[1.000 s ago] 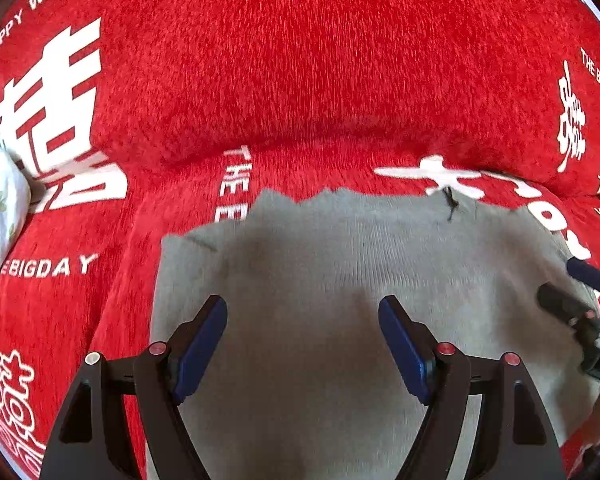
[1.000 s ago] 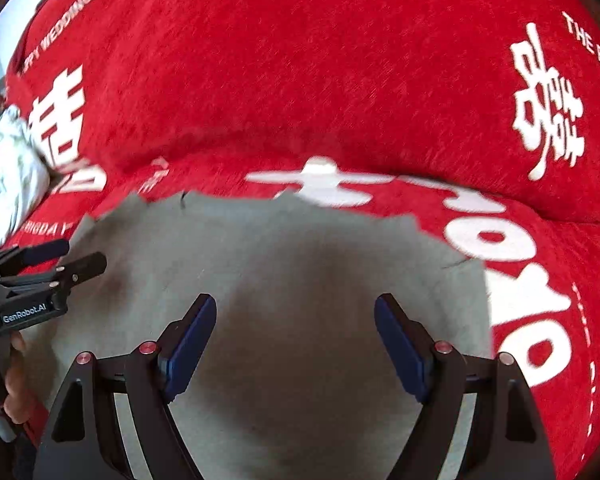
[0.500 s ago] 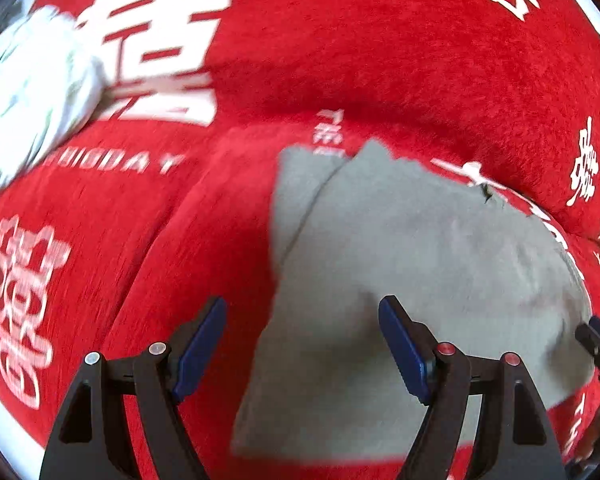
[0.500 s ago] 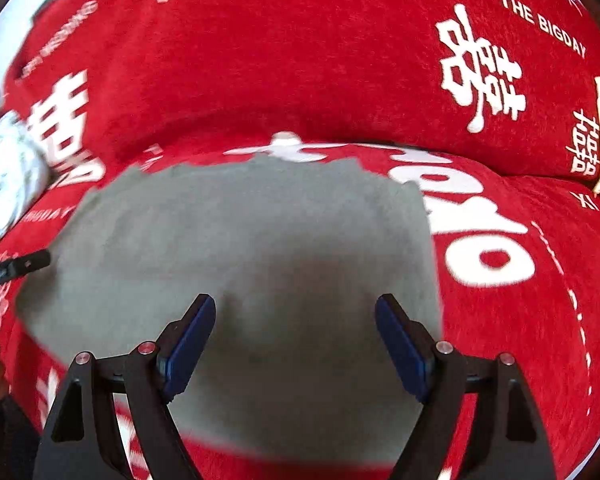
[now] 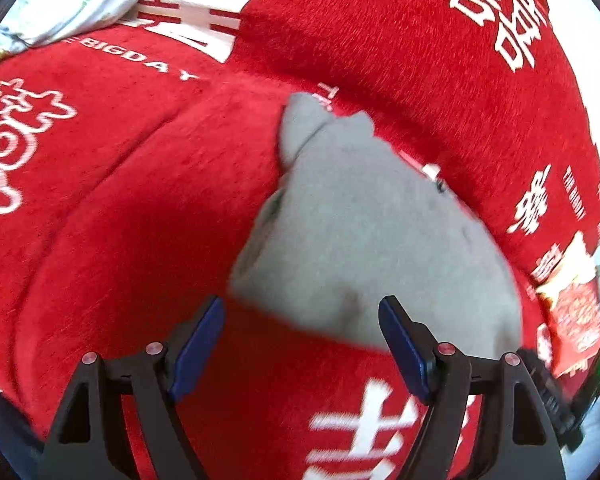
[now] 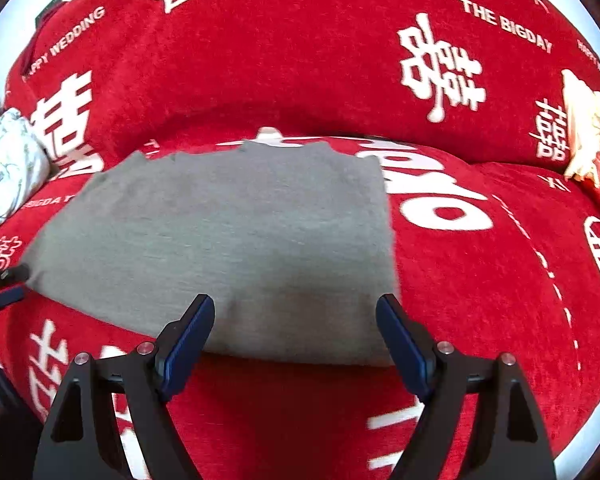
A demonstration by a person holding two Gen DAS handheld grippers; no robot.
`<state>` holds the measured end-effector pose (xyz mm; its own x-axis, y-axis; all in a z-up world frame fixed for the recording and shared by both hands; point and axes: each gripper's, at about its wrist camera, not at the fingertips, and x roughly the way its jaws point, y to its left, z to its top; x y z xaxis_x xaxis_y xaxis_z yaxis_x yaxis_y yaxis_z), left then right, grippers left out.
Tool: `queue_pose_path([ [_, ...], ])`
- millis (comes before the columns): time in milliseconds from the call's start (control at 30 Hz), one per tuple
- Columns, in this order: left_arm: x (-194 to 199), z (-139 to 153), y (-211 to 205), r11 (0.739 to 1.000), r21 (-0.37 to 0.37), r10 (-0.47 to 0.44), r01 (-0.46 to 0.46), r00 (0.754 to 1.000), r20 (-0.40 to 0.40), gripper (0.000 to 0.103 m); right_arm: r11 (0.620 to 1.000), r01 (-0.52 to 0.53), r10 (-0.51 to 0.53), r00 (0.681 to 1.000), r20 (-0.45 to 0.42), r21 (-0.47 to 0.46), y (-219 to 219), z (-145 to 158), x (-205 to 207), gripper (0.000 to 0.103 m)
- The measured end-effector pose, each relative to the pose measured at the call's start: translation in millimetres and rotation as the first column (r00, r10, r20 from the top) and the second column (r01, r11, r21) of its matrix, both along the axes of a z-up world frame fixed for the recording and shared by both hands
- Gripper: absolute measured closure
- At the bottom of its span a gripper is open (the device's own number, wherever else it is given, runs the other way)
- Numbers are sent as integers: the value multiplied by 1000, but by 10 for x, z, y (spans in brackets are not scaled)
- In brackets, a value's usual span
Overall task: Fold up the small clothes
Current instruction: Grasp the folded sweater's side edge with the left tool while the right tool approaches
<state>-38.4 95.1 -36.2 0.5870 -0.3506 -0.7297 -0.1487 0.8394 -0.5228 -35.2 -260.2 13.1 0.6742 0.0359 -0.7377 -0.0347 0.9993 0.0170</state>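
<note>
Left gripper (image 5: 300, 344): fingers spread wide, nothing between them. It hovers off the near-left corner of the grey garment (image 5: 364, 240), which sits at about 1 o'clock from it, on the red sofa cover (image 5: 120, 220).

Garment: grey knit, lying flat on the sofa seat as a compact rectangle. In the left wrist view we see a second layer showing along the left edge and a small tab sticking out at the far corner, so we judge it already folded at least once. Surface mostly smooth; far edge slightly jagged.

Right gripper (image 6: 296, 340): fingers also spread, empty, with the garment's near edge just beyond them at 12 o'clock.

Progress, our judgement: folding looks largely done. Possibly one more halving or tucking the far tab remains; we cannot tell.
</note>
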Motion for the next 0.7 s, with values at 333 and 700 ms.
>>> queue_pose_path([
  [333,307,-133,24,971,-240,4,-4,1000,-2,80,992,-123,123,992,-14,2,566,256,379,16],
  [700,303,-191,147,980,-200,14,-5,999,44,89,936,-310,344,908,-239,168,2308,23,1983,14],
])
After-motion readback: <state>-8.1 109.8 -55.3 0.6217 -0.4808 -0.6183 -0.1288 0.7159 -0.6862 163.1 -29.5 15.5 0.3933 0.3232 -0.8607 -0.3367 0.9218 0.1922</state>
